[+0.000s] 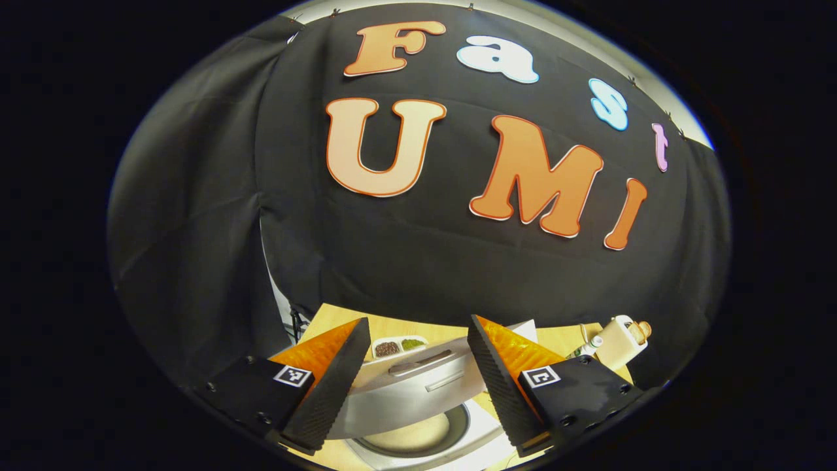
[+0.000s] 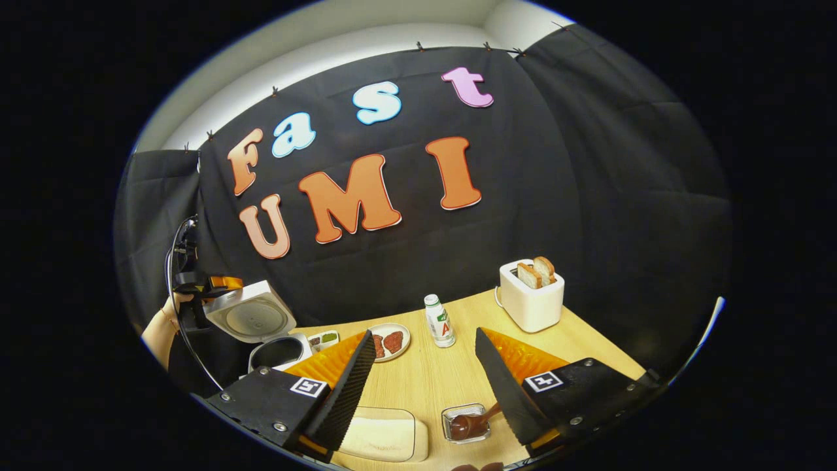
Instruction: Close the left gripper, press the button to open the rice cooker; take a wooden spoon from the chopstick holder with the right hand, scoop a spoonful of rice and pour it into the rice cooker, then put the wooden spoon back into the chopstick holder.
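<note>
Two jaw pairs apart: left gripper above the opened rice cooker; right gripper should drop onto the wooden spoon handle in the near chopstick holder, clamping squarely.

Left view hovers close over rice cooker; right view farther, perhaps higher.

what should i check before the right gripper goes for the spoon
1. Rice cooker lid raised: ok, the pot is exposed.
2. Right gripper open: ok.
3. Wooden spoon in its holder: ok.
4. Spoon lined up between the right gripper's fingers: not ok, it sits low beside one finger.
5. Left gripper clear of the lid: cannot tell.
</note>
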Demonstrator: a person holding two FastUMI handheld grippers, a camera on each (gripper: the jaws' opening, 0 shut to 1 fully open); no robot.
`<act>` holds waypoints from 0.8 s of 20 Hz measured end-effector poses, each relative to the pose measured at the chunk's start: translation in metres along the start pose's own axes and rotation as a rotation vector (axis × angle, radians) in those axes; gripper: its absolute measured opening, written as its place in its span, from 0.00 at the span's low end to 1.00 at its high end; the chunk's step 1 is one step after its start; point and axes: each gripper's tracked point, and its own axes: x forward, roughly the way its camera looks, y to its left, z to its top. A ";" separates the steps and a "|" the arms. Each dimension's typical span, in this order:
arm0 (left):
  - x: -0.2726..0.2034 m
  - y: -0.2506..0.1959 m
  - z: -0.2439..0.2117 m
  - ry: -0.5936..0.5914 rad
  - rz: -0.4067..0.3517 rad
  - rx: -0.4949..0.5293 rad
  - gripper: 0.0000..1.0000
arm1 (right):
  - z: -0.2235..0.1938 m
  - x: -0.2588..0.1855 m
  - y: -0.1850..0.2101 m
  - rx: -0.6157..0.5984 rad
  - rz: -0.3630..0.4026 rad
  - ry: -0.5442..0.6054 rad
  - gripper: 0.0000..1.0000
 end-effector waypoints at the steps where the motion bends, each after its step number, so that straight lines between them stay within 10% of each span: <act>1: -0.004 -0.004 -0.012 0.014 -0.010 -0.005 1.00 | 0.003 -0.003 0.000 -0.022 -0.005 -0.007 0.94; 16: -0.017 -0.018 -0.147 0.126 -0.007 0.069 0.99 | 0.011 -0.057 0.003 -0.084 0.013 -0.021 0.95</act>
